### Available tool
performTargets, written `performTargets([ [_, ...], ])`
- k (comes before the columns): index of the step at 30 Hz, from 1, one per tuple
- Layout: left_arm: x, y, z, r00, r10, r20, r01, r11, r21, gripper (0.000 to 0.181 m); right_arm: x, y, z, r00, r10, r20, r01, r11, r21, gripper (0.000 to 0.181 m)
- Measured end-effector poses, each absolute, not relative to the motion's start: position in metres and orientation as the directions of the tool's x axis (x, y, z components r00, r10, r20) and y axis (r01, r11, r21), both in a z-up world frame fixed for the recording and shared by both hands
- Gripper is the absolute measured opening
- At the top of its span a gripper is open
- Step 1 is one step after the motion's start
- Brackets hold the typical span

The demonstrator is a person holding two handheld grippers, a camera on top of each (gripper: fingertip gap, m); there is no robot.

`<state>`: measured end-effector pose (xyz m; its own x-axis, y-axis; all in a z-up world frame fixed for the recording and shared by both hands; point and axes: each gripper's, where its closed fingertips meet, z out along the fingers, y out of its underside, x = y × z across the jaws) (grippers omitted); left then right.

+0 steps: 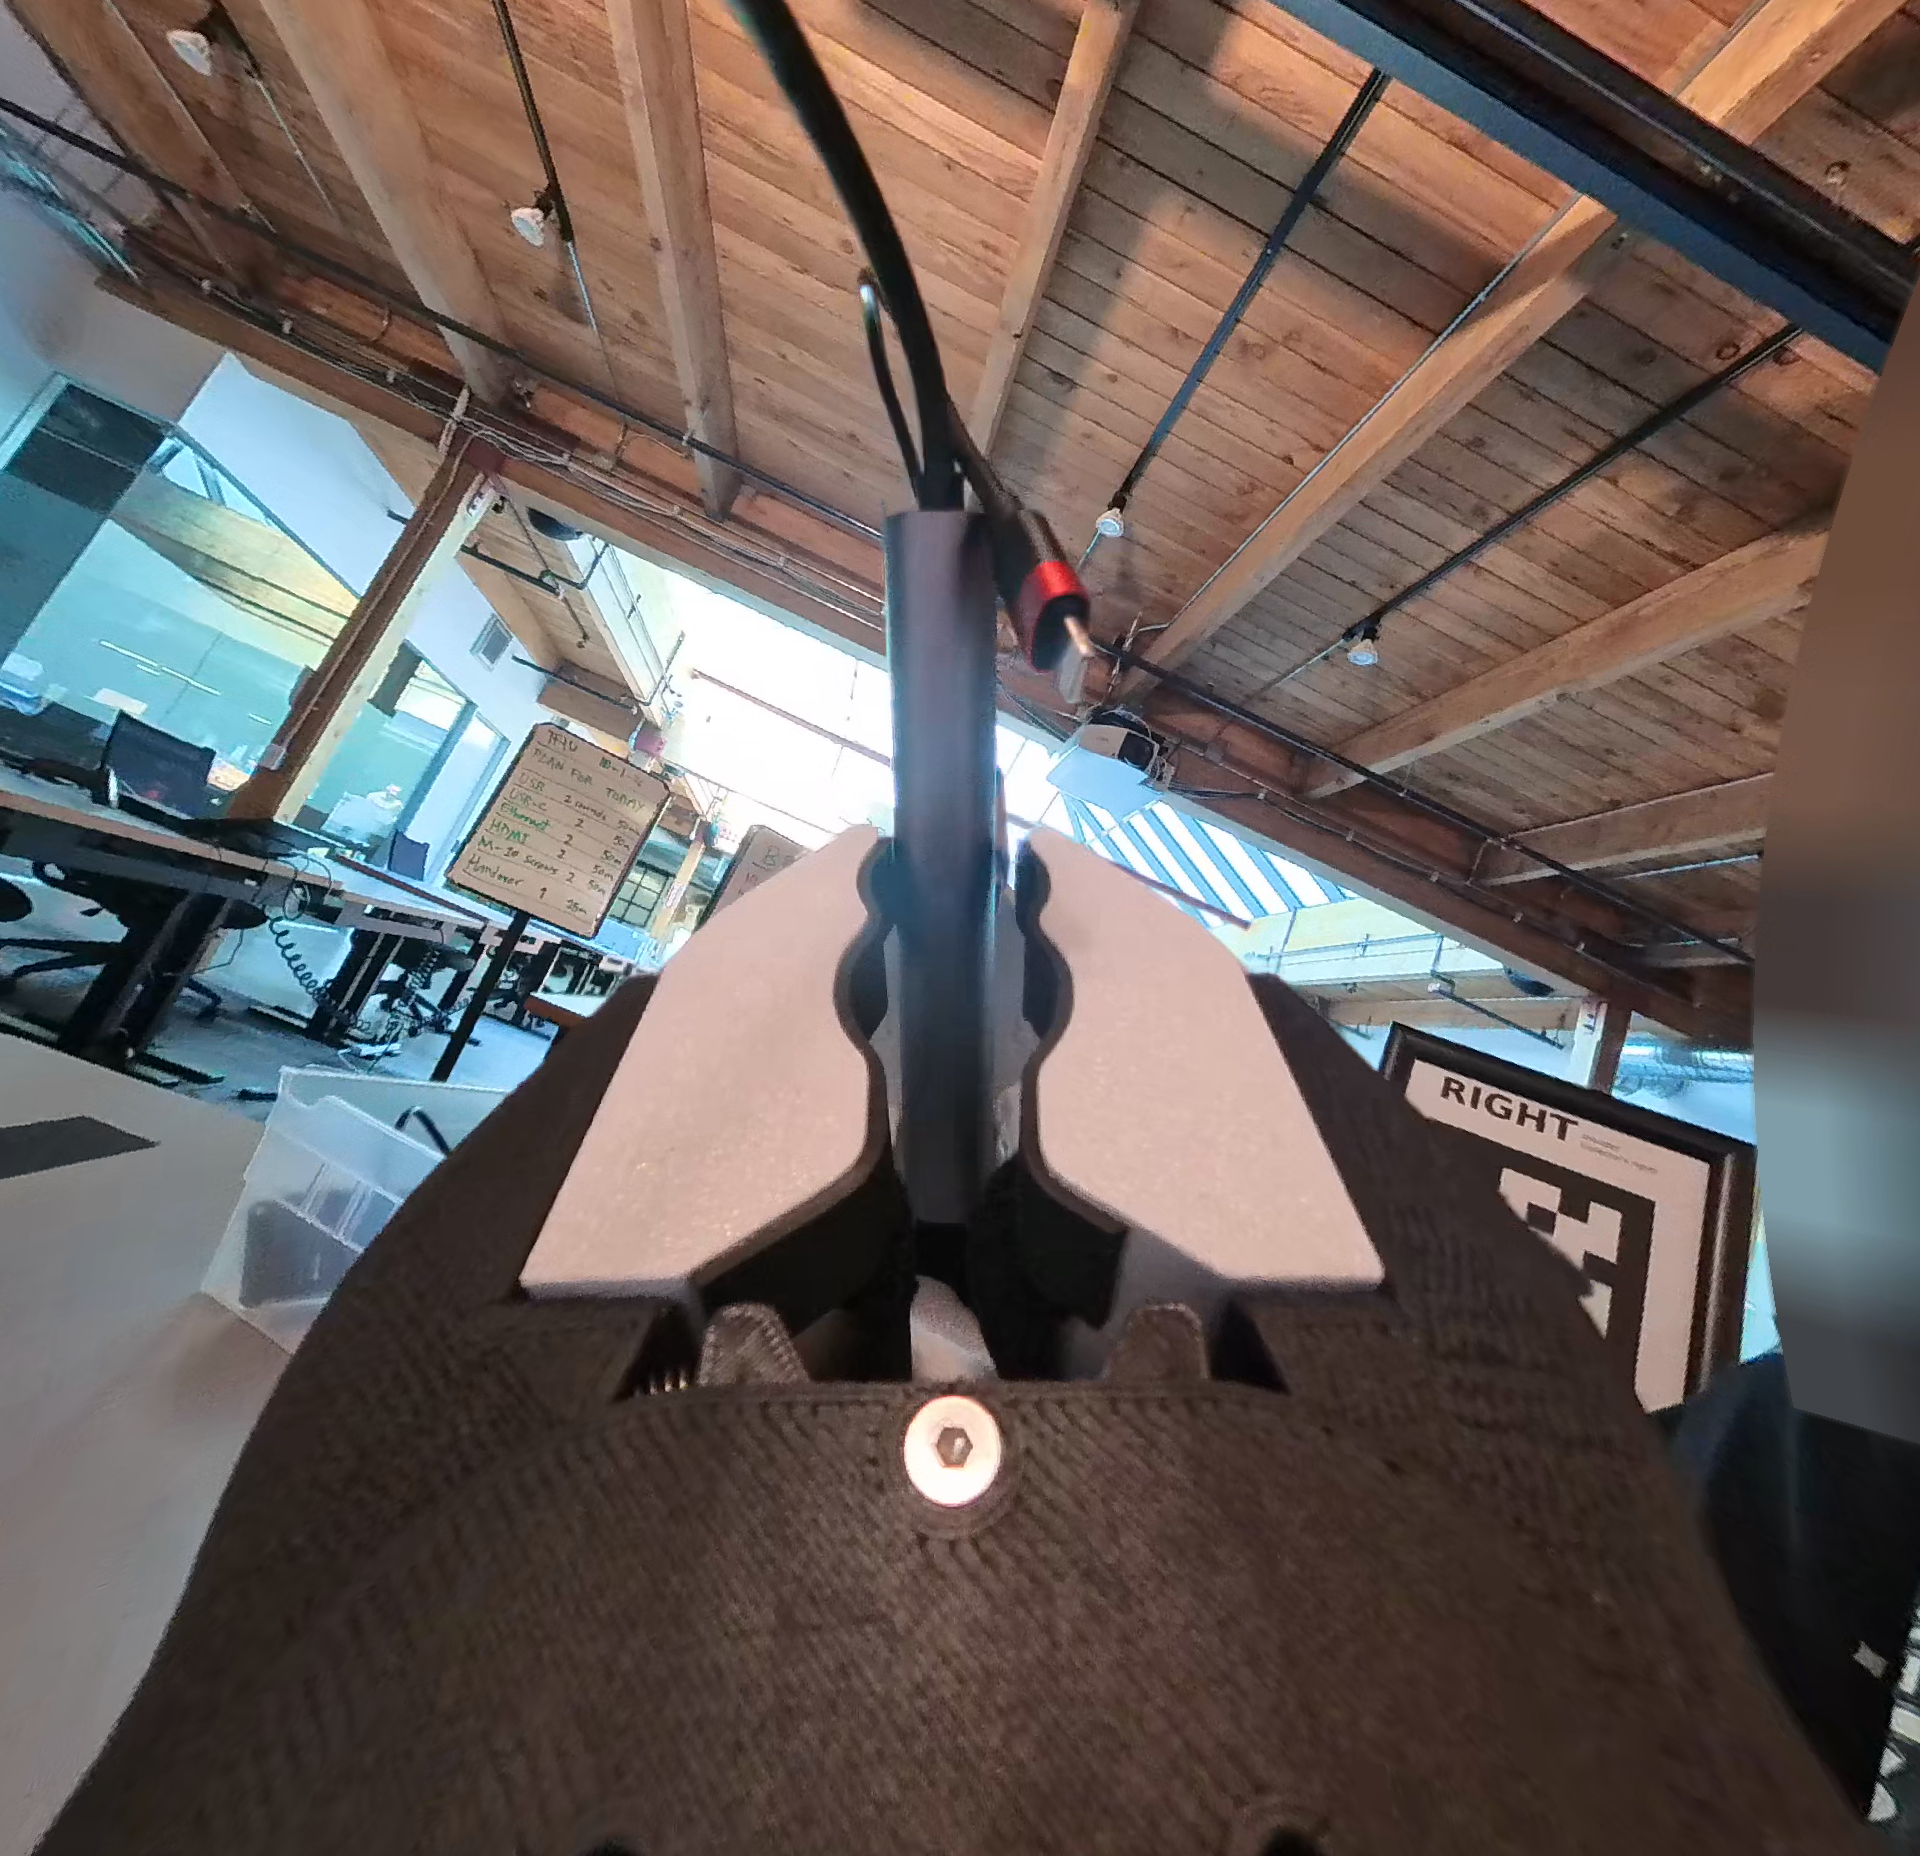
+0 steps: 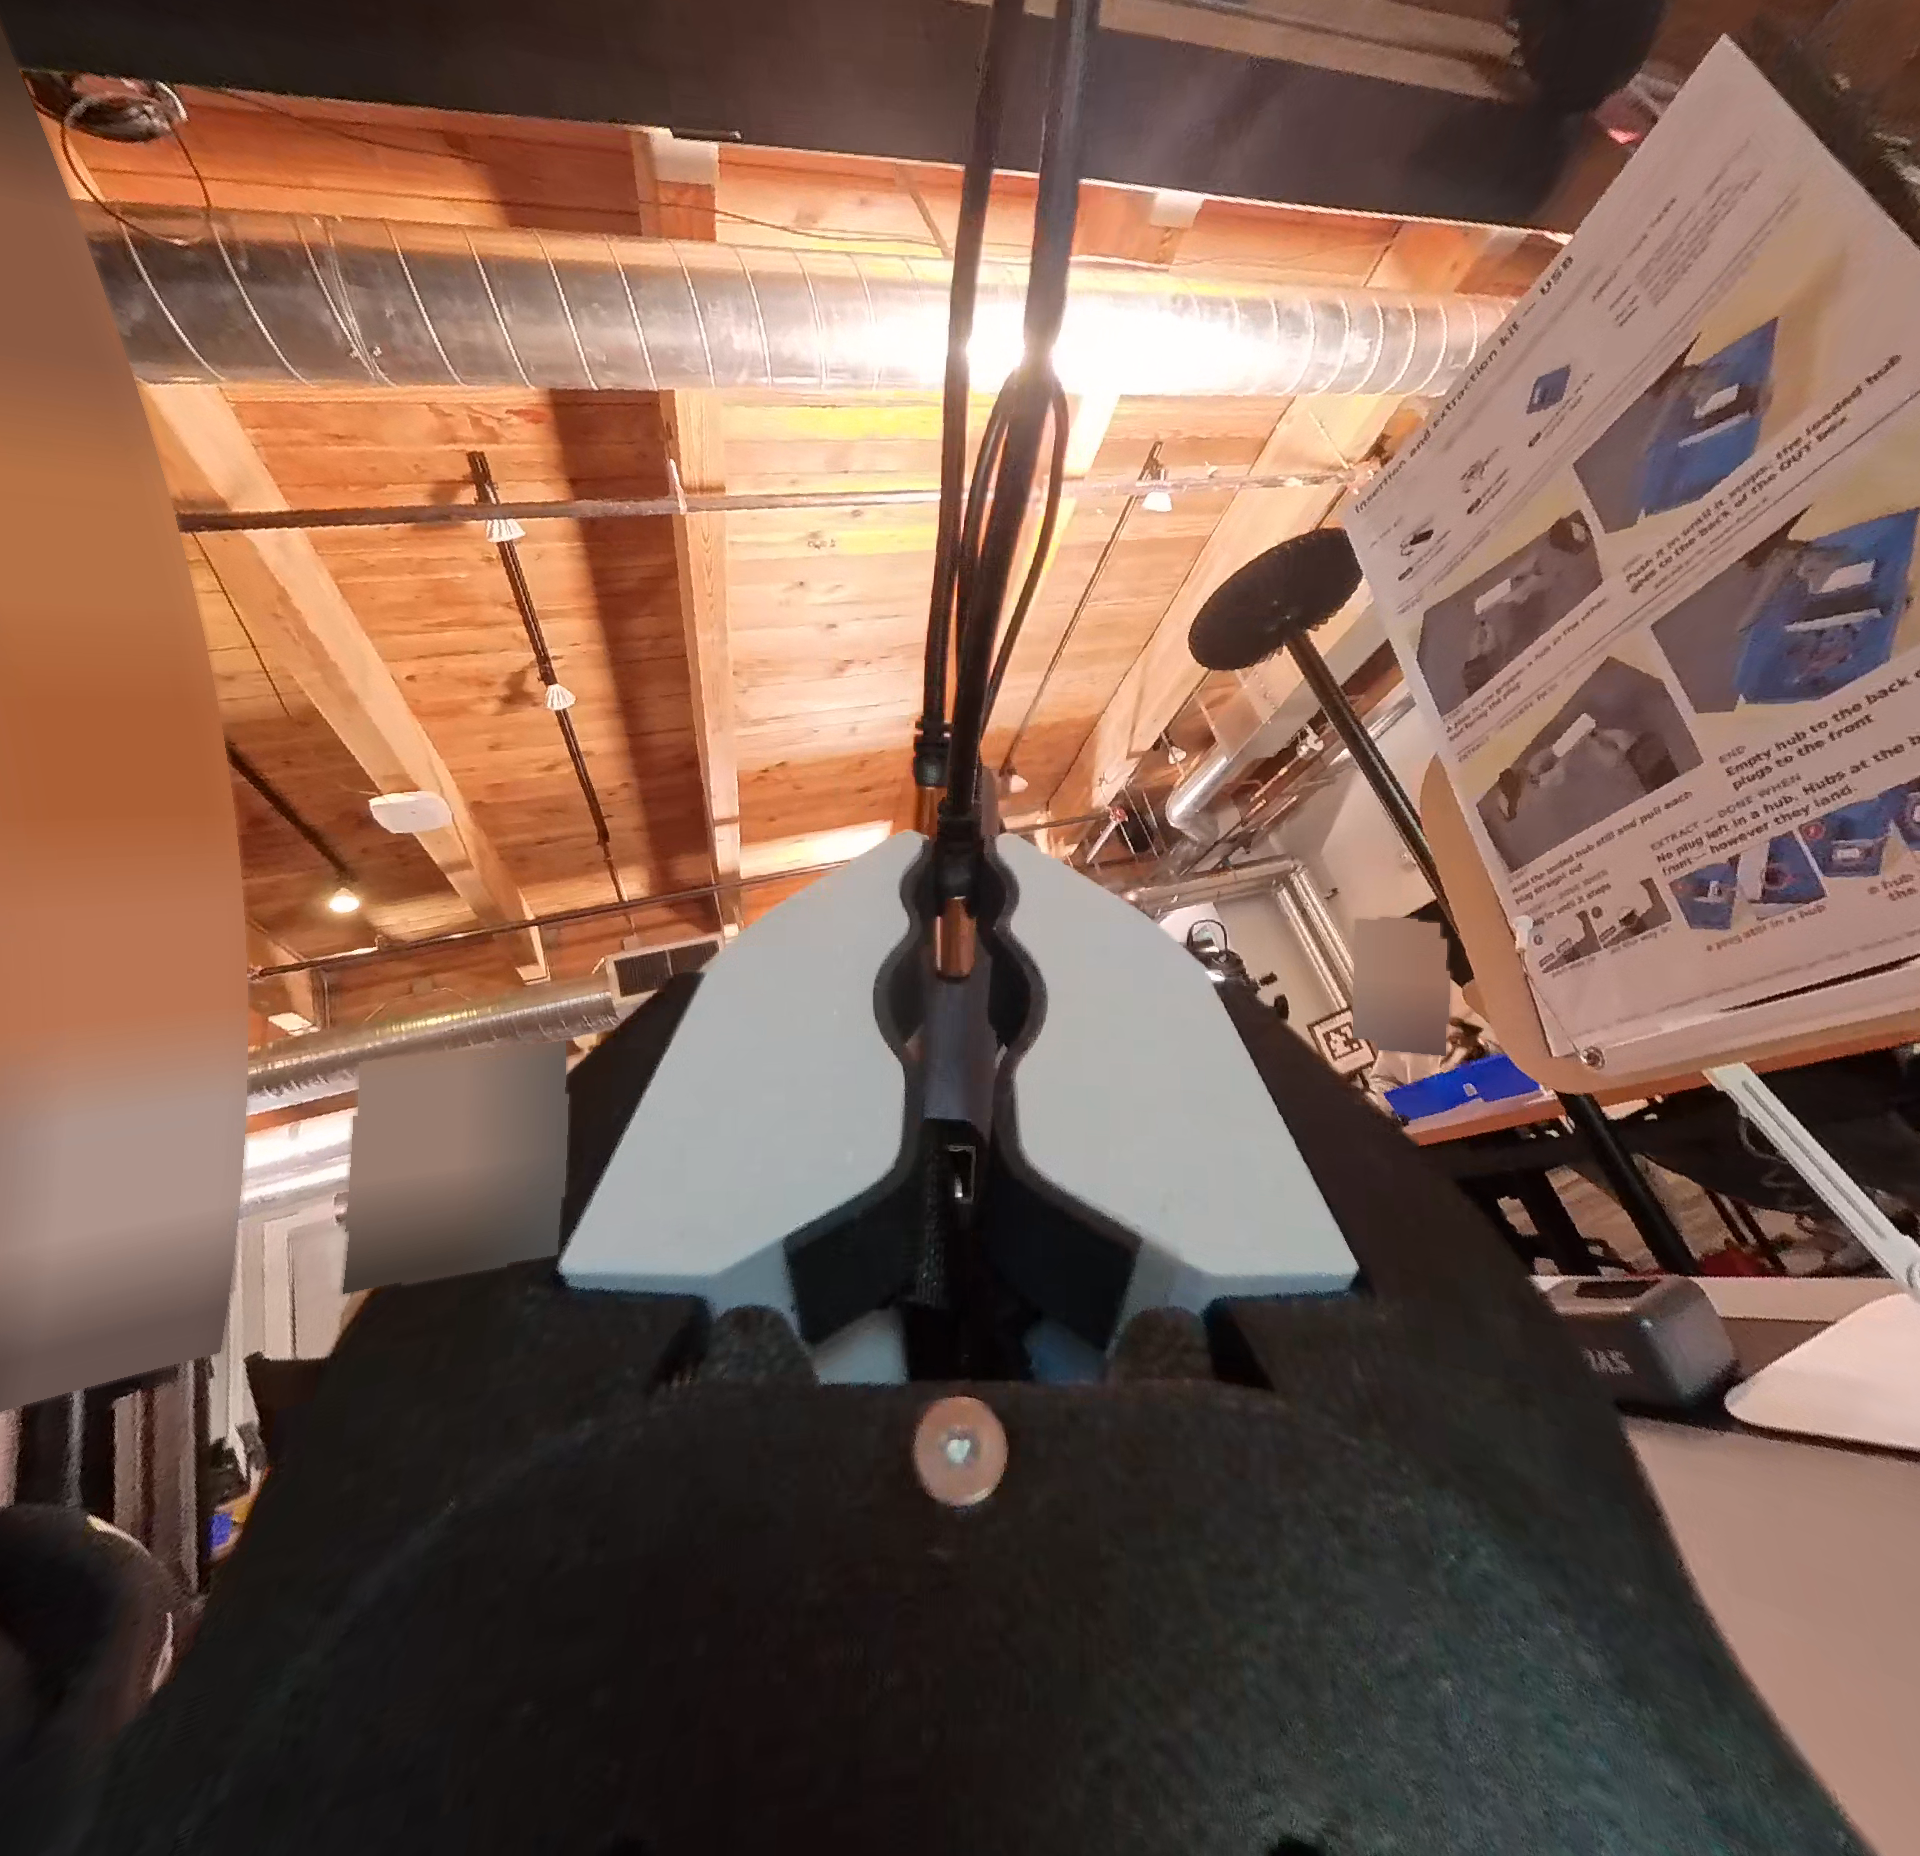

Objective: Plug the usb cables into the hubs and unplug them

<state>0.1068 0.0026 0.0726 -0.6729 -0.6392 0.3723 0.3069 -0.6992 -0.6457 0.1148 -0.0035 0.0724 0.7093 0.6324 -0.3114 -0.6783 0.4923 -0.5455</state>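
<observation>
In the left wrist view my left gripper (image 1: 945, 856) points up toward the ceiling and is shut on a long dark grey USB hub (image 1: 940, 726), which stands upright between the grey fingers (image 1: 748, 1058). A black cable (image 1: 862, 196) runs up from the hub's top. A red-and-black USB plug (image 1: 1047, 601) hangs loose beside the hub's top, its metal tip bare. In the right wrist view my right gripper (image 2: 956, 856) also points up and is shut on a plug with a copper collar and grey body (image 2: 951, 985). Its black cables (image 2: 987, 559) loop and run upward.
Left wrist view: a whiteboard (image 1: 561, 840), desks (image 1: 156, 850), a clear plastic bin (image 1: 312, 1162) and a framed marker sign (image 1: 1558, 1204). Right wrist view: an instruction sheet on a board (image 2: 1683, 580), a black disc on a rod (image 2: 1273, 601), a grey box (image 2: 1642, 1328) on a table. The tips of both grippers are at nearly the same place.
</observation>
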Motion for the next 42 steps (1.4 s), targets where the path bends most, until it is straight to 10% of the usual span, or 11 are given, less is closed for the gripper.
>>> performTargets([
  [17, 0.107, -0.009, 0.075, -0.689, -0.629, 0.361, 0.089, -0.567, -0.819, 0.017, 0.099, 0.001, 0.072, 0.653, 0.712, -0.260, -0.676, 0.393, -0.623, 0.008],
  [42, 0.101, -0.009, 0.075, -0.714, -0.614, 0.337, 0.235, -0.663, -0.711, 0.016, 0.106, -0.012, 0.077, 0.704, 0.675, -0.219, -0.652, 0.493, -0.575, 0.007],
])
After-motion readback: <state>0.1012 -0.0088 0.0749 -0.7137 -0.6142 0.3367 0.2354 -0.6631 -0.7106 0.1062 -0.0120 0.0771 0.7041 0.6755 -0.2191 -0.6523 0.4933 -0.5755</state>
